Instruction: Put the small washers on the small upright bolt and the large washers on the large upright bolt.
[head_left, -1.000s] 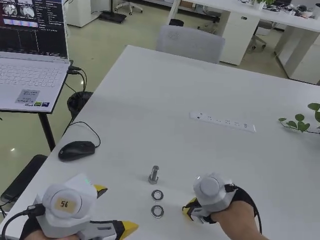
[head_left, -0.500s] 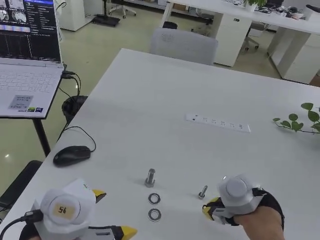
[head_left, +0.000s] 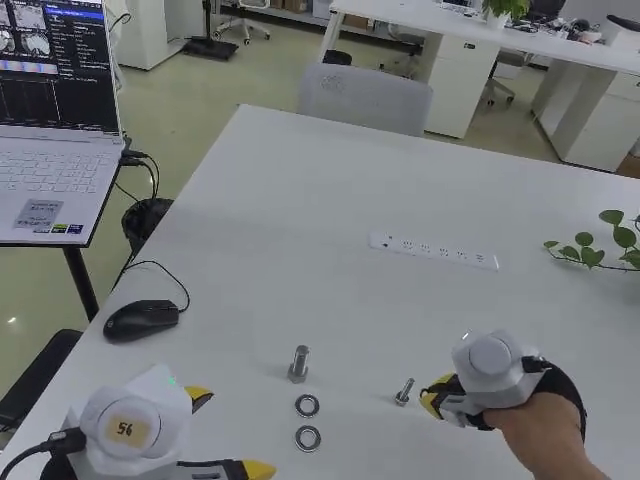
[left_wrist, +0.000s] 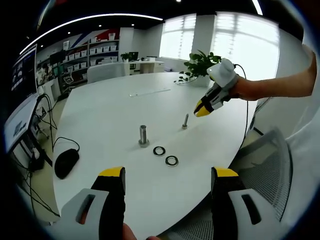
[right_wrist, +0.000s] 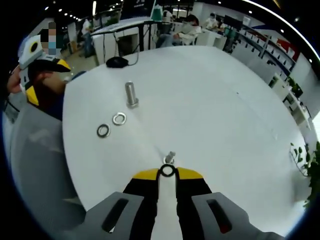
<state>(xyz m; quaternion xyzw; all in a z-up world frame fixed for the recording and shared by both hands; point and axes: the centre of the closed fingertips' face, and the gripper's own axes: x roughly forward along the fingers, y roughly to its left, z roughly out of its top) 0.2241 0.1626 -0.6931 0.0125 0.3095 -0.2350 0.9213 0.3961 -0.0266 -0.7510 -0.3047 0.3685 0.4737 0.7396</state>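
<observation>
Small washer (right_wrist: 166, 171), likely light and kinda slippy, is pinched at its rim by the right gripper (right_wrist: 166, 174) near the small bolt (right_wrist: 170, 157), while the left gripper (left_wrist: 168, 173) is held spread.

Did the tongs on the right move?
Yes. The right tongs slid right, farther from the large bolt, uncovering the small bolt. They grip a small washer.

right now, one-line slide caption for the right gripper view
Right gripper holds a small washer just short of the small bolt; two loose washers lie near the large bolt.
</observation>
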